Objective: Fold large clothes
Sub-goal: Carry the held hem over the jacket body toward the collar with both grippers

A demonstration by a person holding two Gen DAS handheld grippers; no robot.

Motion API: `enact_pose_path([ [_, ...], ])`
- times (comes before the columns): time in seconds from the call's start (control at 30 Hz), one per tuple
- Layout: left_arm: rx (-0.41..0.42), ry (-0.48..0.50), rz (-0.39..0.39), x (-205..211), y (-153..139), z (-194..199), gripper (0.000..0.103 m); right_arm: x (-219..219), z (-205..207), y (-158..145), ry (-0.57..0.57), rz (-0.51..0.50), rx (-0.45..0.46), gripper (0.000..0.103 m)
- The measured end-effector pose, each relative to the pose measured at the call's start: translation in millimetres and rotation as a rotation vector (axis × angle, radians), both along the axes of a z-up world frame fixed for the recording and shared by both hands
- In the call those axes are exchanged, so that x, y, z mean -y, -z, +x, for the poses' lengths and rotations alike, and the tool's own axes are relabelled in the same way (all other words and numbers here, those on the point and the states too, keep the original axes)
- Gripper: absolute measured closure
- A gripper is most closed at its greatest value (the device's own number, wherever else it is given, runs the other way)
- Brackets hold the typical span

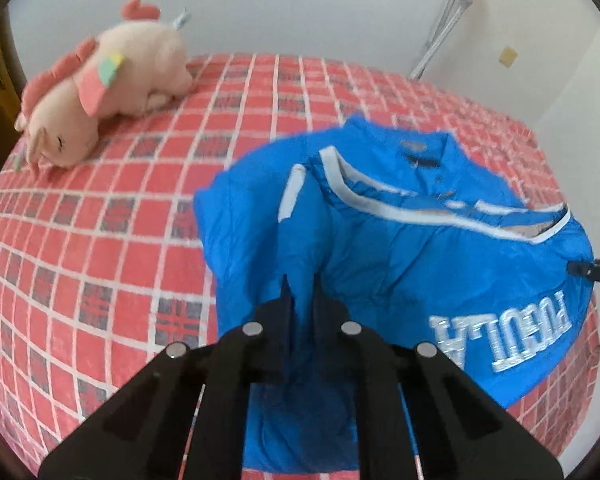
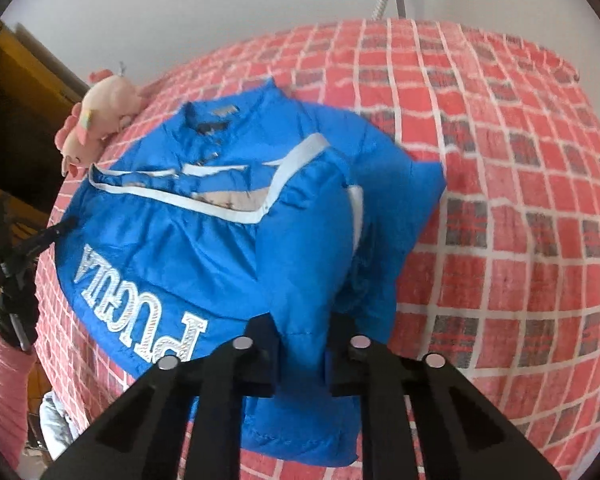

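Observation:
A blue jacket [image 1: 412,248] with white stripes and silver letters lies on the bed, collar toward the far wall; it also shows in the right wrist view [image 2: 204,240]. My left gripper [image 1: 302,288] is shut on a fold of its blue fabric and holds that part raised above the bed. My right gripper [image 2: 300,336] is shut on another bunched fold of the jacket, lifted off the bed. Part of the jacket is doubled over itself. The tip of the other gripper shows at the frame edge in each view.
The bed has a red checked cover [image 1: 100,220]. A pink plush toy [image 1: 100,88] lies at its far left corner, and also shows in the right wrist view [image 2: 100,116]. White walls stand behind. A dark wooden cabinet [image 2: 20,120] is left of the bed.

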State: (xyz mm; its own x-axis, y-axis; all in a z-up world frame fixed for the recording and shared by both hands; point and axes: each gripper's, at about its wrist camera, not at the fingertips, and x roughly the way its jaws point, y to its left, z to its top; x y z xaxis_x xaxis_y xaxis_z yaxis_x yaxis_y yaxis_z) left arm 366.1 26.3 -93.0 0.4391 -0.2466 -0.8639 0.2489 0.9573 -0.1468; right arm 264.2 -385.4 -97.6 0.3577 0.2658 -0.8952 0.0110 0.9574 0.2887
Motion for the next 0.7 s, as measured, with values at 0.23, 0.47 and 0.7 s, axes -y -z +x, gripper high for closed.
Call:
enact_pose_path([
  [0.23,0.111,-0.024,-0.003,11.0,-38.4,15.8,0.098,15.7,24.8,-34.1,0.053,0.038,0.085,0.090],
  [0.47,0.123,-0.090,-0.002,22.6,-36.9,68.1,0.098,30.6,81.7,-26.2,0.119,0.055,0.078,0.090],
  [0.7,0.060,-0.128,0.060,32.5,4.3,114.6,0.097,43.6,128.0,20.9,0.182,0.043,-0.002,0.090],
])
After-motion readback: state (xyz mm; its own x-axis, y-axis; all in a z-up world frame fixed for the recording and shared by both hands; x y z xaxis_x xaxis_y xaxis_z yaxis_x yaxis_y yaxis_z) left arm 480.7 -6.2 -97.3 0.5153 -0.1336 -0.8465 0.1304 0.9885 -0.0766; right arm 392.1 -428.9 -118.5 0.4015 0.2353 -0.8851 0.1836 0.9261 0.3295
